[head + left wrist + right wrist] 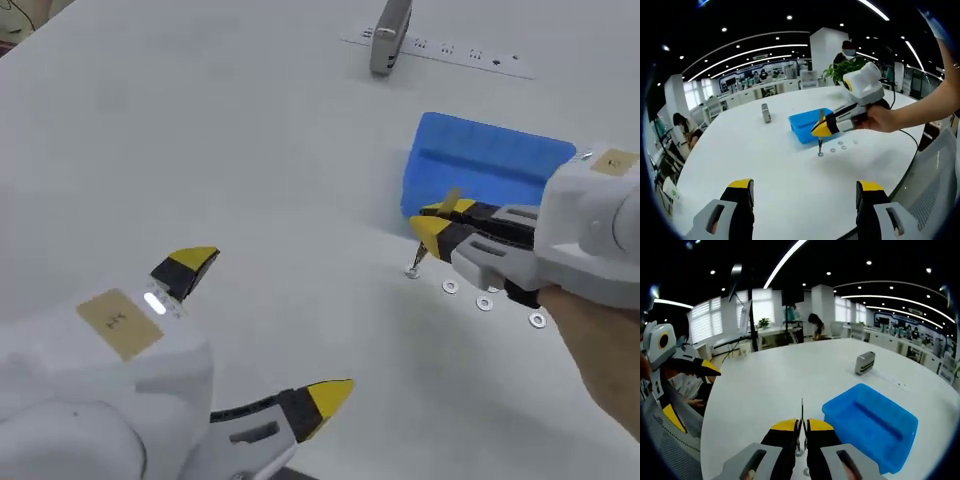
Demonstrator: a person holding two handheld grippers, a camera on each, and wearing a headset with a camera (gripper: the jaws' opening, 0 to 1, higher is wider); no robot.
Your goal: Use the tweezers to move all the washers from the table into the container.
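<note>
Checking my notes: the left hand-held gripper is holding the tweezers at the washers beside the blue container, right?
No, the right hand-held gripper holds the tweezers at the washers beside the blue container; the right gripper view shows them between its shut jaws.

You are working in a large open-plan office. Your work surface is a broad white table [765, 165] with a rounded edge, and a white power strip [450, 48] lies on its far side. Overhead, long curved light strips [750, 52] and small recessed spotlights [789, 17] run across a dark ceiling. Behind the table, rows of desks [765, 87] with chairs extend toward the far wall. A seated person [682, 125] appears at the left of the left gripper view. Another person [816, 322] stands at a desk in the right gripper view. Note also the white column [826, 47], the potted plant [847, 67] and the windows with blinds [705, 320].
</note>
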